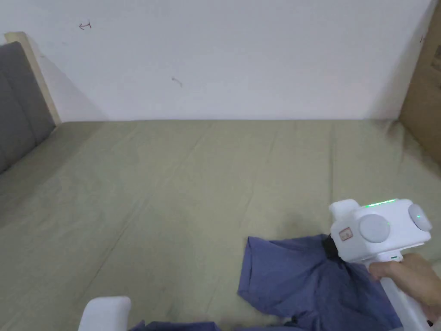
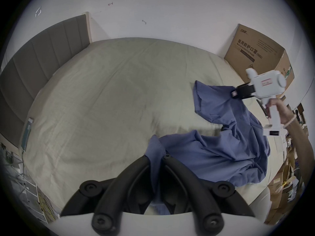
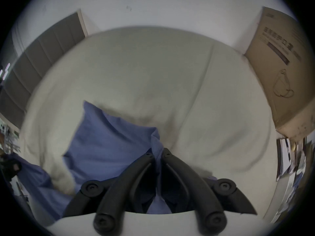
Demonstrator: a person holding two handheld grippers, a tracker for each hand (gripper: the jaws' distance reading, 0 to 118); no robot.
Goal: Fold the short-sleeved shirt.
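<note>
Nearest, at six o'clock, the left gripper (image 2: 156, 156) clamps a fold of the crumpled blue cotton short-sleeved shirt (image 2: 213, 147). At three o'clock the right gripper (image 3: 157, 152) pinches another. Spreading step: next, draw both apart across the pale green bedsheet (image 1: 194, 181).

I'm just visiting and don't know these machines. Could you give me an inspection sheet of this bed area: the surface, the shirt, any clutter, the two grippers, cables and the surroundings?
Surface: bed under a pale green sheet, lightly creased.
Job's things: blue short-sleeved shirt, crumpled and unfolded, near the bed's right front part, partly lifted.
Clutter: cardboard box at the bed's far right corner; boxes and papers beside the bed on the right.
Grippers: left gripper shut on a shirt edge; right gripper shut on another shirt edge, held in a hand.
Cables: nothing seen.
Surroundings: white wall behind; grey padded headboard at left.
</note>
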